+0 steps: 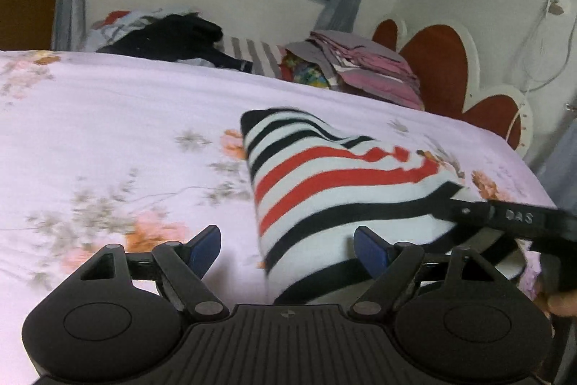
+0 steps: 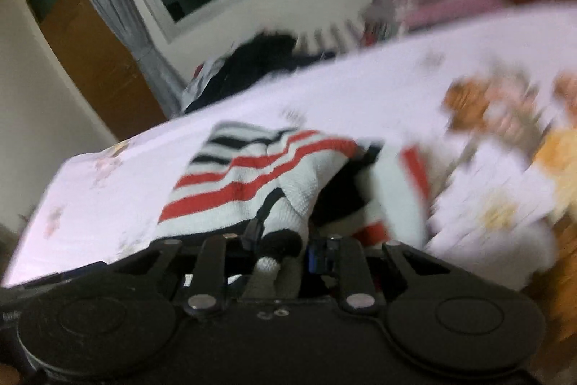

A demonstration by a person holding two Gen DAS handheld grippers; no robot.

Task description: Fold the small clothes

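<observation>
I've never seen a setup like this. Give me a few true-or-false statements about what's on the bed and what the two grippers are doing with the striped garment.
1. The left gripper is open with nothing between its blue pads. True.
2. The right gripper is empty. False: it is pinching the red, black and white striped knitted garment.
3. The garment lies on a plain blue sheet. False: the pale pink bedsheet has a floral print.
4. Folded pink and grey bedding sits by the red headboard. True.
</observation>
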